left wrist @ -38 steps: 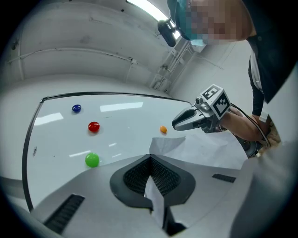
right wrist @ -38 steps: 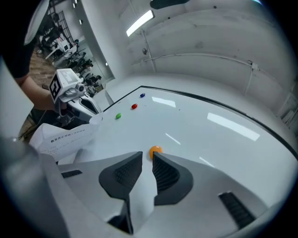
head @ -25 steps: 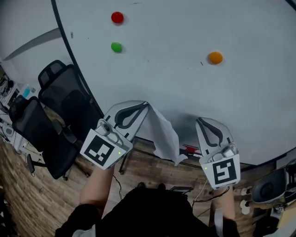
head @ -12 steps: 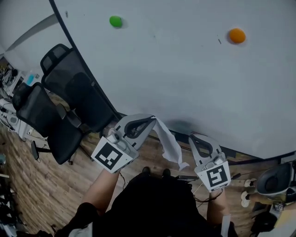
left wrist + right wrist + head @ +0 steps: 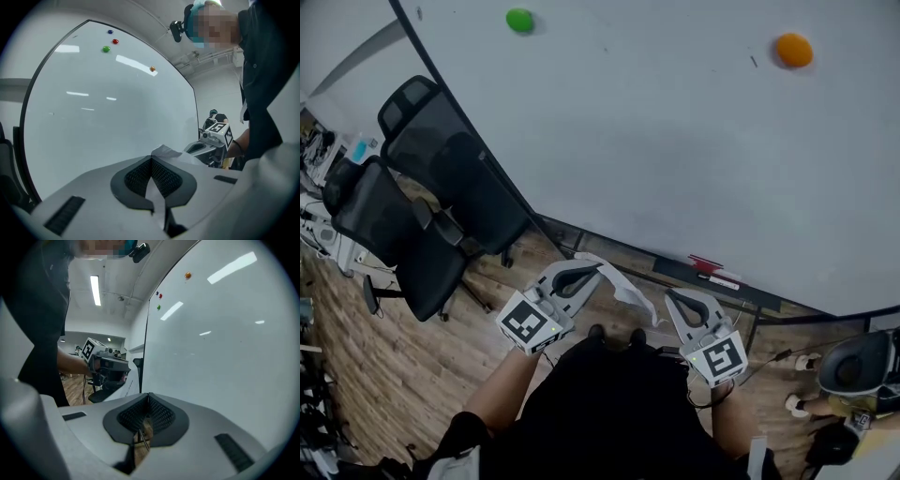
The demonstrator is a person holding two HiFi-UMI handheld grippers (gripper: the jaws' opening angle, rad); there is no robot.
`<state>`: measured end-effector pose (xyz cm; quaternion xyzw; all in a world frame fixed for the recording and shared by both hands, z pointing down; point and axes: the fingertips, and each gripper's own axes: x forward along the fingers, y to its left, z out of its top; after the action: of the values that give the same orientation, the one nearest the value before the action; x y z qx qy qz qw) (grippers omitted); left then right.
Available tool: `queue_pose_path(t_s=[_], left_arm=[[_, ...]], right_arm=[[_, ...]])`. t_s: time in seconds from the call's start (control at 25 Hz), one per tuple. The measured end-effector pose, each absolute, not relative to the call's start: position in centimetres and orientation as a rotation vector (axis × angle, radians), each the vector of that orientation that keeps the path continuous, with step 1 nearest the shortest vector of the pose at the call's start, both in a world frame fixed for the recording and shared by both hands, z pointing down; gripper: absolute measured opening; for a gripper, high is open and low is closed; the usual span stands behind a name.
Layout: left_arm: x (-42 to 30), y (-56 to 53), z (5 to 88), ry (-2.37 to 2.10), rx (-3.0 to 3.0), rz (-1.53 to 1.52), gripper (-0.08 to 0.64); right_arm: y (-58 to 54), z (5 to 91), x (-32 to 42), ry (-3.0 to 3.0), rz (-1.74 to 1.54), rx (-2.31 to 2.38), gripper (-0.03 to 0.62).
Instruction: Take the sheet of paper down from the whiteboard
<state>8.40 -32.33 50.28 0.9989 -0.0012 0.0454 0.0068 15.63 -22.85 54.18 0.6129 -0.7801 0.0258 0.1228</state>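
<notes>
The room is evenly bright; a ceiling lamp puts streaks of glare on the whiteboard. Both gripper views bend and darken at the edges.

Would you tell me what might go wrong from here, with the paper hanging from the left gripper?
The sheet of paper is pinched by the left gripper alone, at one edge, and looks crumpled; it may slip out or tear. The right gripper is shut close to the sheet's loose end and seems to hold nothing, so it might snag or crease that end.
</notes>
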Motion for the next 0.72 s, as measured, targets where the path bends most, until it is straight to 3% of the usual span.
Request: queue_pose_path(t_s=[0.72], left_arm=[[8.0, -28.8, 59.9, 0.115, 2.986, 0.151, 0.010]], right_arm=[[-21.5, 62.1, 15.5, -2.343, 0.230, 1.780, 0.018]])
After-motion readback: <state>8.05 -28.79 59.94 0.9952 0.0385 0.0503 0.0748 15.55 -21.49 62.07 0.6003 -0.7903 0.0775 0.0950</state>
